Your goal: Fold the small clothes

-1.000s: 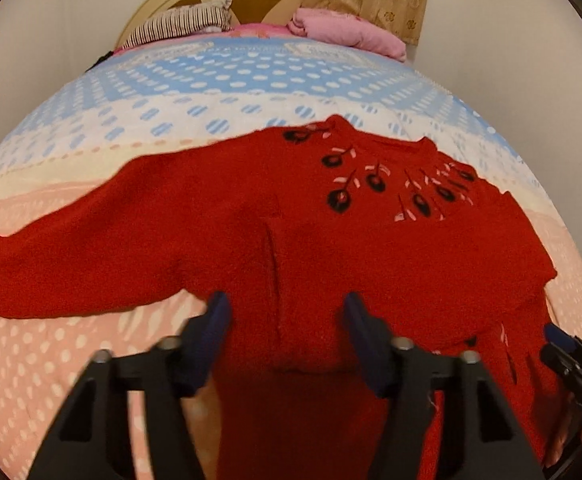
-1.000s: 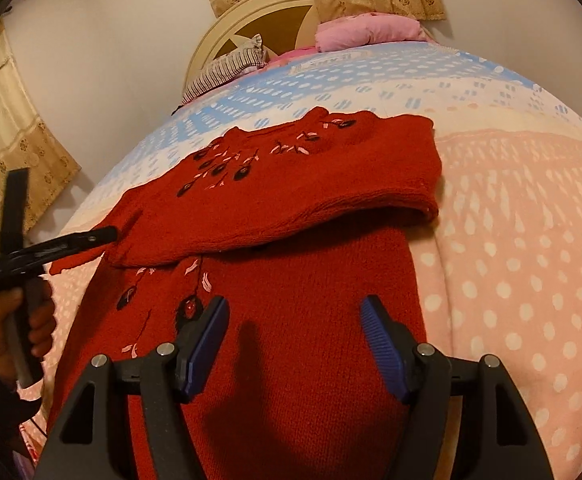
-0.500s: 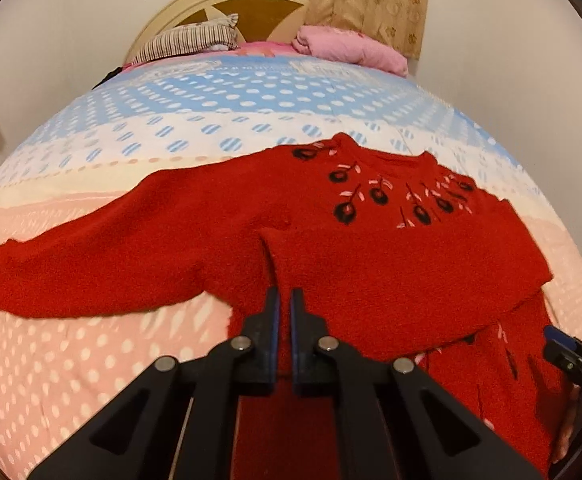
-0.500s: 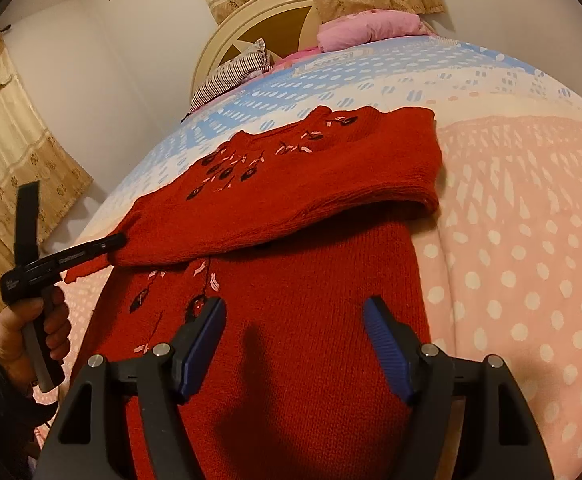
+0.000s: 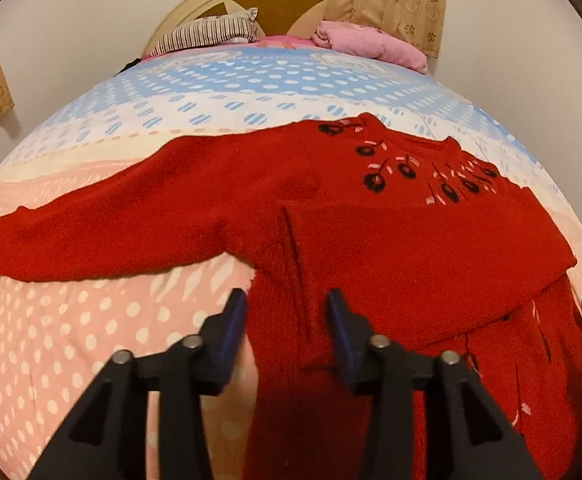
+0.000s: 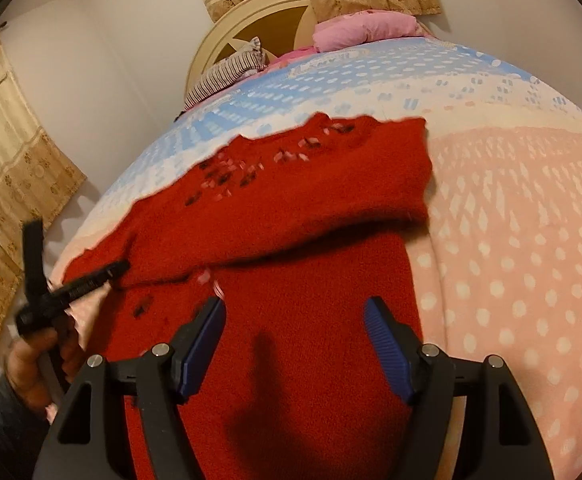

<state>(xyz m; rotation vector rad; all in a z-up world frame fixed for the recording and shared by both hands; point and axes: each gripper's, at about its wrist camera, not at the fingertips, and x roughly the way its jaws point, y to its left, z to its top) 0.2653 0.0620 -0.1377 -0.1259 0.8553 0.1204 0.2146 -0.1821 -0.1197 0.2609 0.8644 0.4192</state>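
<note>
- The left gripper (image 5: 287, 322) has just opened; the red sweater (image 5: 371, 240) lies loose between its jaws.
- The right gripper (image 6: 295, 340) is open too.
- The folded sleeve (image 5: 431, 248) could flop open toward 3 o'clock.

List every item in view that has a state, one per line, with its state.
red sweater: lying on the bed, one sleeve folded across the chest, the other stretched out flat.
left gripper: jaws just reopened, open over the folded sleeve's end, gripping nothing.
right gripper: open above the sweater body, empty.
bedspread: spread flat.
curtain: drawn.
</note>
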